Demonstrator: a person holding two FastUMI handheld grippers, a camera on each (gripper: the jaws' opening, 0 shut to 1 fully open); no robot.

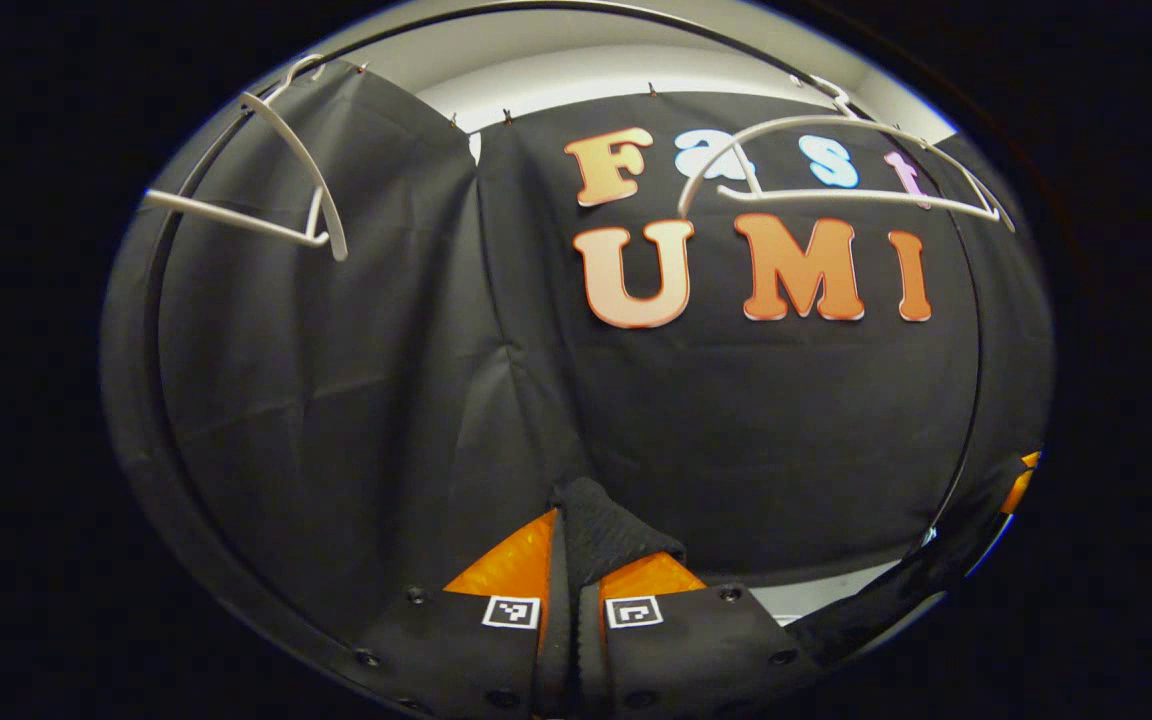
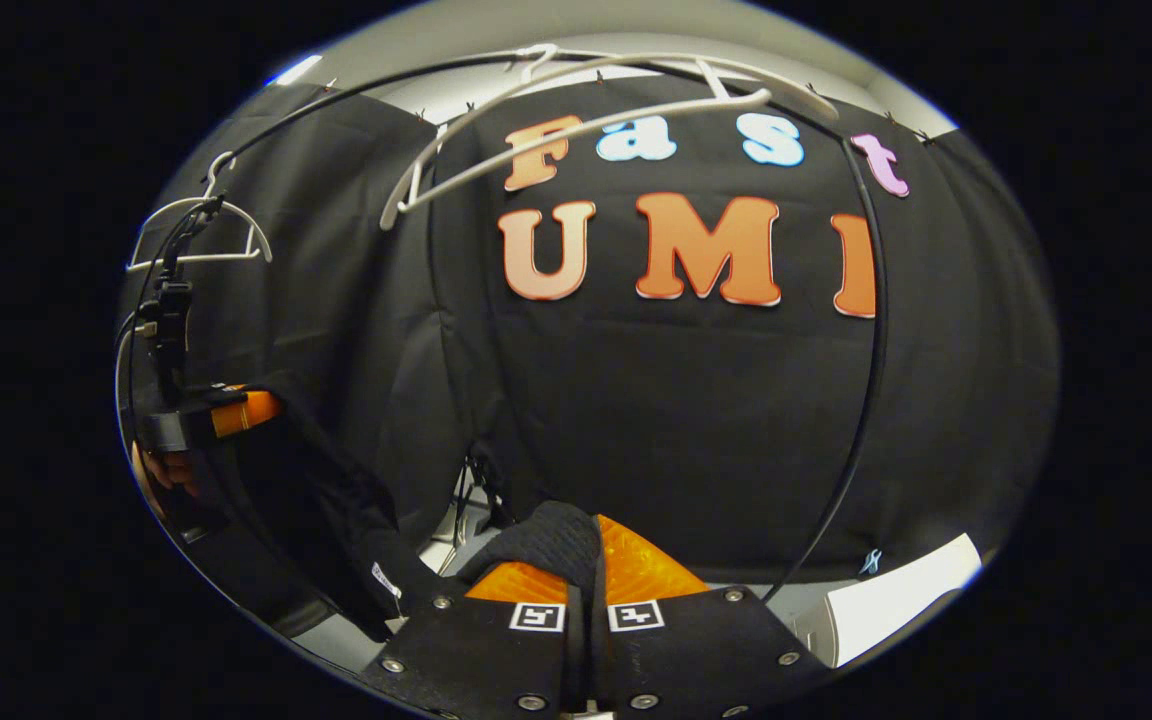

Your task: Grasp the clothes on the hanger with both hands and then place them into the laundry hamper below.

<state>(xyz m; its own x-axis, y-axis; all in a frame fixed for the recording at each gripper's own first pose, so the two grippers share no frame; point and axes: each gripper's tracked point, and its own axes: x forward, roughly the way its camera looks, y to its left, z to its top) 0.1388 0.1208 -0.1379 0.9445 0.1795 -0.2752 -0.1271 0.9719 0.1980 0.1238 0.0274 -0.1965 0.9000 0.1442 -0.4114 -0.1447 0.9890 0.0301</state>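
Observation:
A black garment [image 1: 601, 535] is pinched between the fingers of my left gripper [image 1: 576, 565], which is shut on a fold of it. My right gripper [image 2: 591, 570] is shut on another bunch of the same black garment [image 2: 546, 545]. In the right gripper view the cloth sags away to the left toward the left gripper [image 2: 221, 412], held by a hand [image 2: 161, 470]. At the right edge of the left gripper view the right gripper [image 1: 1021, 485] shows with dark cloth trailing below it. Two bare white hangers [image 1: 286, 180] [image 1: 836, 170] hang above on the rack rail.
The rack's black tube [image 2: 866, 400] curves down on the right of the right gripper view, with the bare hangers [image 2: 586, 130] [image 2: 196, 235] on its top bar. A white surface [image 2: 896, 600] lies low on the right. Black booth cloth stands behind everything.

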